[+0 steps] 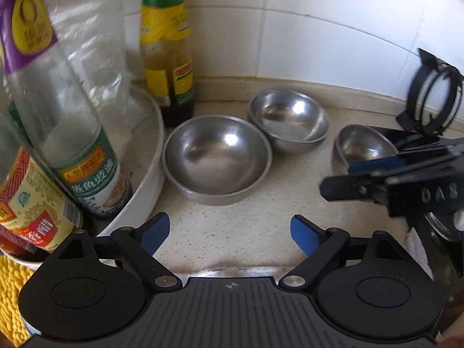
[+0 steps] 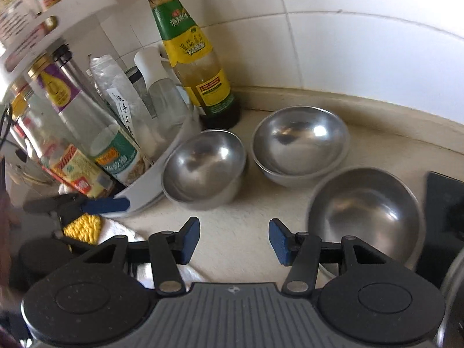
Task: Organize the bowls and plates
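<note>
Three groups of steel bowls sit on the beige counter. A left stack (image 1: 217,159) (image 2: 204,168) stands next to the white tray. A back stack of two (image 1: 288,119) (image 2: 300,145) sits near the wall. A single right bowl (image 1: 362,148) (image 2: 365,214) lies beside a black object. My left gripper (image 1: 229,235) is open and empty, short of the left stack. My right gripper (image 2: 234,240) is open and empty, just left of the right bowl; in the left wrist view (image 1: 348,177) it hangs in front of that bowl.
A white round tray (image 1: 145,179) (image 2: 150,185) holds several sauce bottles at the left. A tall green-labelled bottle (image 1: 168,52) (image 2: 197,58) stands by the tiled wall. A yellow cloth (image 2: 84,227) lies at front left. A black flat object (image 2: 443,203) lies at right.
</note>
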Demonstrator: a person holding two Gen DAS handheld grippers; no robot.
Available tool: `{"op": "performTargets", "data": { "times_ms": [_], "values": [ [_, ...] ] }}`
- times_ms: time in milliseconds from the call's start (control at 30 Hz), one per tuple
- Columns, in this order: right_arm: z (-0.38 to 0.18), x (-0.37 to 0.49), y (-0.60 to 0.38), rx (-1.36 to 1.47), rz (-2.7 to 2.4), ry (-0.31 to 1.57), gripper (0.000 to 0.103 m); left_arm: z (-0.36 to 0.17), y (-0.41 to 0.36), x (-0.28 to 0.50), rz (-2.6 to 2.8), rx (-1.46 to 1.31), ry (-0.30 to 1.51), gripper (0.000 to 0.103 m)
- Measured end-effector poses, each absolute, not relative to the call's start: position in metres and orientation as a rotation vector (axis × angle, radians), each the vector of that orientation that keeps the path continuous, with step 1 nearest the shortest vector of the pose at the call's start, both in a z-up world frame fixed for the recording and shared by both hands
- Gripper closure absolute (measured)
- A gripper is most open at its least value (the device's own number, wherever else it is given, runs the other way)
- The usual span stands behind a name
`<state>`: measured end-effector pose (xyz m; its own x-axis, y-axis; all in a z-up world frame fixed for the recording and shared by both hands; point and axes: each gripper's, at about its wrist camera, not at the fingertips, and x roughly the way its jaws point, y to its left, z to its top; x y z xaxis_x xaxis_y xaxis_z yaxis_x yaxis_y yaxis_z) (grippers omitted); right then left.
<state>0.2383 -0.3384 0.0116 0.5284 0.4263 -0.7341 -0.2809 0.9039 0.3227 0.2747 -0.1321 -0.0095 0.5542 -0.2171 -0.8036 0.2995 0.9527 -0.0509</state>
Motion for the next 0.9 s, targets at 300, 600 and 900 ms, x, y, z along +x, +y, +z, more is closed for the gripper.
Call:
{"op": "performTargets", "data": {
  "times_ms": [300,600,900],
  "values": [
    [-0.014,0.311,-0.322,0.332,0.472,1.084,0.034,-0.016,-0.116,0.307,-0.223,-0.069,0.979,0.007],
    [-0.036,0.336,-0.319,0.414,0.467,1.14,0.034,-0.034,-0.116,0.332,-0.144,-0.101,0.988,0.026],
    [-0.057,0.33,-0.316,0.385,0.467,1.209,0.058,-0.051,-0.119,0.336,-0.157,-0.066,1.017,0.055]
  ]
}}
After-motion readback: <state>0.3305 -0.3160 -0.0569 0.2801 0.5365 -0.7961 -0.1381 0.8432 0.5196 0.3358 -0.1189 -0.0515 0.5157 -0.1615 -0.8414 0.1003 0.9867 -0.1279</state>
